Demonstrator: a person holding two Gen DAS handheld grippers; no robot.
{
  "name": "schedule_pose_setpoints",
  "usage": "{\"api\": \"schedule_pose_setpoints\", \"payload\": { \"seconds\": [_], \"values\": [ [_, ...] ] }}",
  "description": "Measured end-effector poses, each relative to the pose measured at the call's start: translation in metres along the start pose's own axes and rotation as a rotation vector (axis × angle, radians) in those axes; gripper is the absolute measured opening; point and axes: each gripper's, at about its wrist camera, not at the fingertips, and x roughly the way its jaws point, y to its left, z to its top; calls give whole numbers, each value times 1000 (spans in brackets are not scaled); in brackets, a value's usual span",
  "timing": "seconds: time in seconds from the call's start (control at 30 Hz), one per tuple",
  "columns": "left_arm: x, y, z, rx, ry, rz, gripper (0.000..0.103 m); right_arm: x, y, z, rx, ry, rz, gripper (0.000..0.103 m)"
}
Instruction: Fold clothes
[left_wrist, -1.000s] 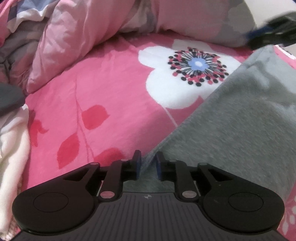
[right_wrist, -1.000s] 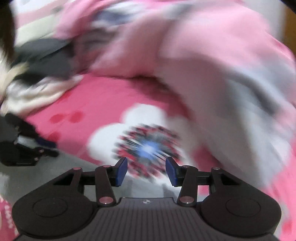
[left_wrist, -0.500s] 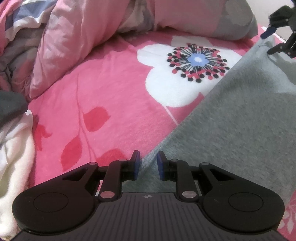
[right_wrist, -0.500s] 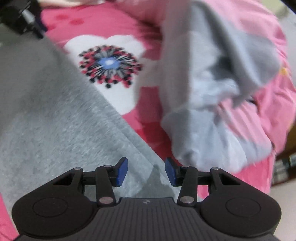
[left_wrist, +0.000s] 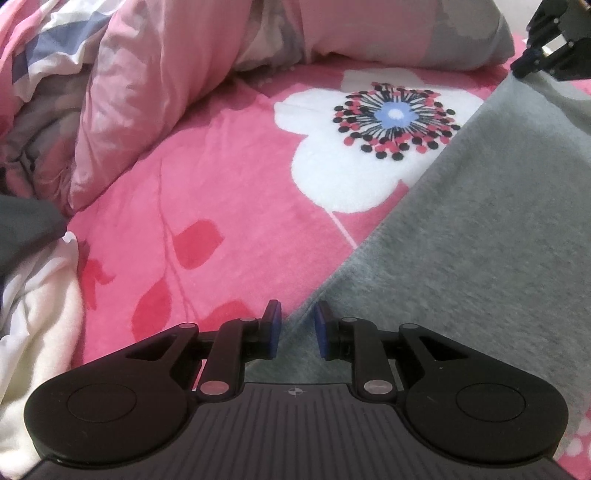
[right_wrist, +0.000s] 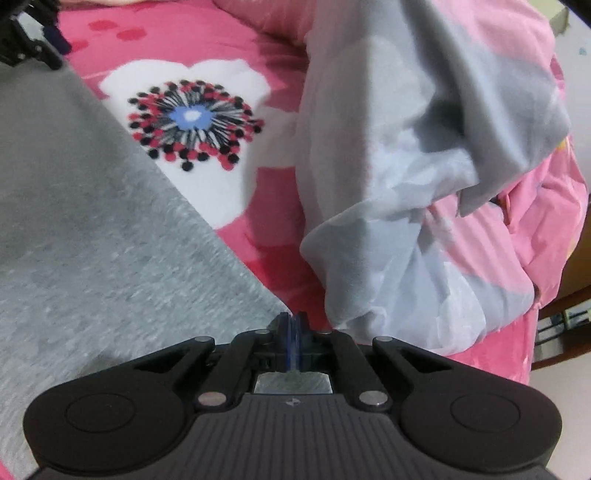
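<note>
The grey garment lies spread flat on the pink floral bedsheet, one straight edge running diagonally past the big white flower print. From my right wrist camera that same grey cloth fills the left side, its corner coming right up to the fingertips.

My right gripper has its blue pads pressed together on that corner of the garment; a strip of grey fabric shows just behind the pads, so I read it as clamped on the cloth. I can see that gripper from the left camera too, at the far top right, sitting at the garment's far corner.

My left gripper has its jaws apart, with the near corner of the garment lying in the gap between the pads. I cannot tell whether either pad touches the cloth, but they are not pinching it. From the right camera it appears at the top left edge, at the garment's other corner.

Beyond the sheet, a rumpled pink and grey duvet is heaped along the back, and it bulks large on the right in the right camera. A white cloth and a dark cloth sit bunched at the left edge of the left view.
</note>
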Motion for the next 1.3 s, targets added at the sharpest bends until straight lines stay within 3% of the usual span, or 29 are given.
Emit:
{"api": "schedule_pose_setpoints", "payload": {
  "seconds": [0.17, 0.27, 0.43, 0.57, 0.7, 0.83, 0.97, 1.07, 1.17, 1.3],
  "values": [
    [0, -3, -1, 6, -4, 14, 21, 25, 17, -10, -41, -16, -96, 2],
    [0, -2, -1, 1, -3, 14, 21, 14, 10, -12, 37, -23, -182, 5],
    [0, -2, -1, 5, -7, 15, 21, -22, -23, -31, 271, -23, -120, 5],
    [0, -3, -2, 11, -11, 17, 21, -4, -16, -48, 169, 48, -72, 4],
    [0, -4, -3, 17, -15, 20, 21, 32, -53, -58, 293, 70, -151, 4],
    [-2, -1, -3, 13, -18, 16, 21, 33, -73, -62, 332, 68, -176, 3],
    [-4, 2, -2, 4, -19, 9, 21, 19, -94, -74, 434, 119, -289, 5],
    [-5, 4, -2, -2, -21, 4, 23, -14, -111, -97, 541, 155, -344, 5],
    [-7, 7, -2, -9, -22, -1, 27, -59, -103, -103, 595, 129, -297, 5],
    [-23, 15, 2, -50, -32, 5, 28, -115, -67, -91, 631, 48, -118, 6]
  ]
}}
